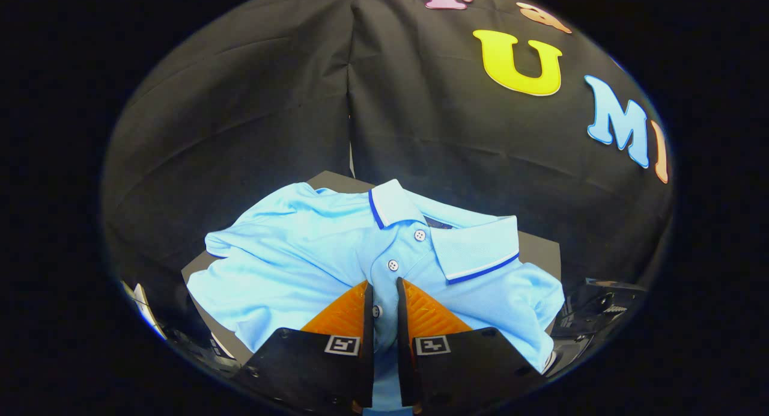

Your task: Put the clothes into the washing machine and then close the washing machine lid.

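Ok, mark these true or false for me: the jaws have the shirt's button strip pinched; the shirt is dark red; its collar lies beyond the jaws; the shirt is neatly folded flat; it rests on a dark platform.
1. The gripper has the light blue polo shirt pinched at its button placket. True: cloth sits in the narrow gap between the nearly closed jaws.
2. The shirt is dark red. False: it is light blue with dark blue trim.
3. The collar lies beyond the jaws. True.
4. The shirt is neatly folded flat. False: it is bunched and rumpled.
5. It rests on a dark platform. True.
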### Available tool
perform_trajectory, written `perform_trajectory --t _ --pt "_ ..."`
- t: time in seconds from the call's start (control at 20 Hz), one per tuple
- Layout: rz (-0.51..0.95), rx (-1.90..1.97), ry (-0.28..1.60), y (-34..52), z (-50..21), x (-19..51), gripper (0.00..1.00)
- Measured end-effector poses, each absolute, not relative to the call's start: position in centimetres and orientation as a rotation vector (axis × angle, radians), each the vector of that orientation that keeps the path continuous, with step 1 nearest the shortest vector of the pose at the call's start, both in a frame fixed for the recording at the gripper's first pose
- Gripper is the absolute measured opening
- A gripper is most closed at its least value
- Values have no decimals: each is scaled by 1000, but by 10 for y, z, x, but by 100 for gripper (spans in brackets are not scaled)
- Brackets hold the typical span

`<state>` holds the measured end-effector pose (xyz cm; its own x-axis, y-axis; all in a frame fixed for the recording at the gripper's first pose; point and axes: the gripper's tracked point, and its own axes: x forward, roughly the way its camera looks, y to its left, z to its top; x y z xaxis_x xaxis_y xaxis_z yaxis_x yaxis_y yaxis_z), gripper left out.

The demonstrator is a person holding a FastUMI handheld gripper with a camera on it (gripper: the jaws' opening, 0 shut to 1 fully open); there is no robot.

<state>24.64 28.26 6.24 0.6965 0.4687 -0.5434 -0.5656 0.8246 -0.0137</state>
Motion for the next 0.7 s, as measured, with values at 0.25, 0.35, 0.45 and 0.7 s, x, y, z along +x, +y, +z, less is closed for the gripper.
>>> perform_trajectory --t 0.25,0.35,0.45,0.7 --pt "612 -184 582 283 63 246 2" --pt "603 -168 575 285 62 243 2" --pt "606 -141 584 288 65 244 2" --pt "589 -42 537 288 80 242 2"
